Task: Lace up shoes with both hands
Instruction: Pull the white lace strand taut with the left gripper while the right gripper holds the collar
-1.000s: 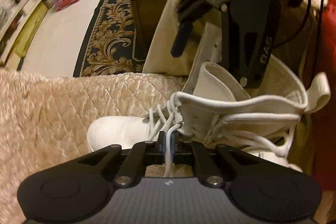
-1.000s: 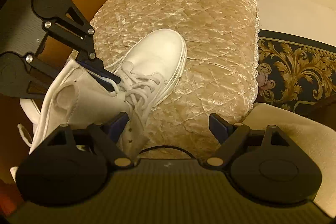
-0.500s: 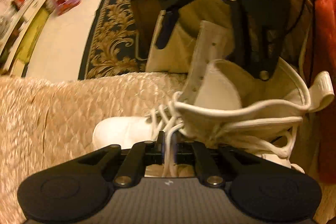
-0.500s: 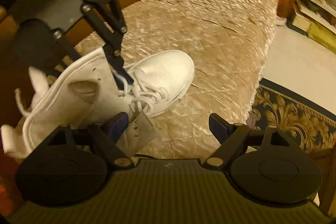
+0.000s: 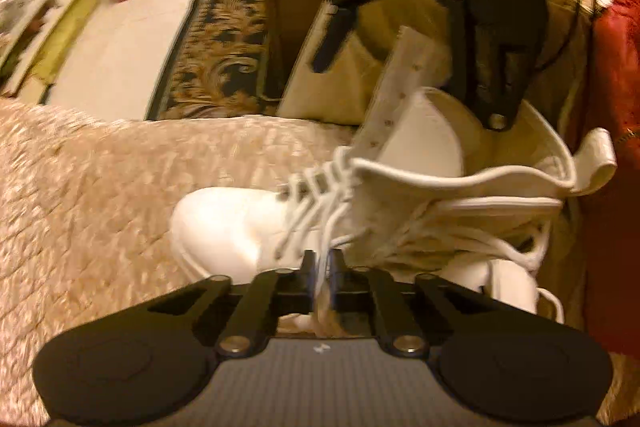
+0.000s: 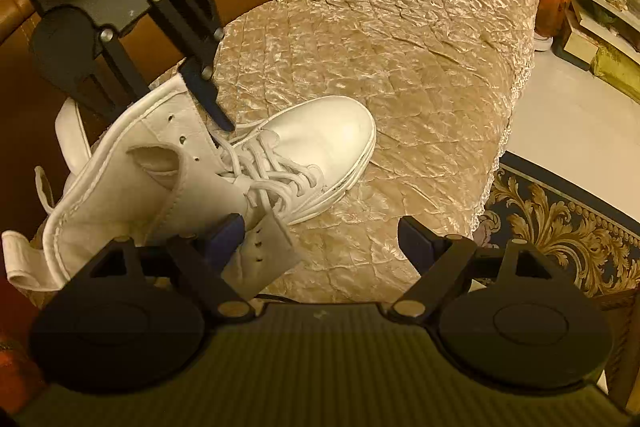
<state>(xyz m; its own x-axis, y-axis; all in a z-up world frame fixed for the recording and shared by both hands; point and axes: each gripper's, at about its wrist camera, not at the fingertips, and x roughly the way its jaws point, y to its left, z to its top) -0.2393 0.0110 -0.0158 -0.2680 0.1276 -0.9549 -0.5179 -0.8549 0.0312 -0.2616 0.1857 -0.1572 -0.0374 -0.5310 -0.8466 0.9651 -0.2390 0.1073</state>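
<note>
quilted cover (image 6: 400, 39), white boot (image 6: 320, 131), left tool (image 5: 321, 267) pinching lace (image 5: 324, 239), right tool (image 6: 320, 239) spread

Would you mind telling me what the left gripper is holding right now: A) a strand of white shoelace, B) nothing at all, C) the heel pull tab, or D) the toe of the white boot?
A: in the left wrist view the left gripper is closed on a strand of white shoelace that runs up to the white boot.
</note>
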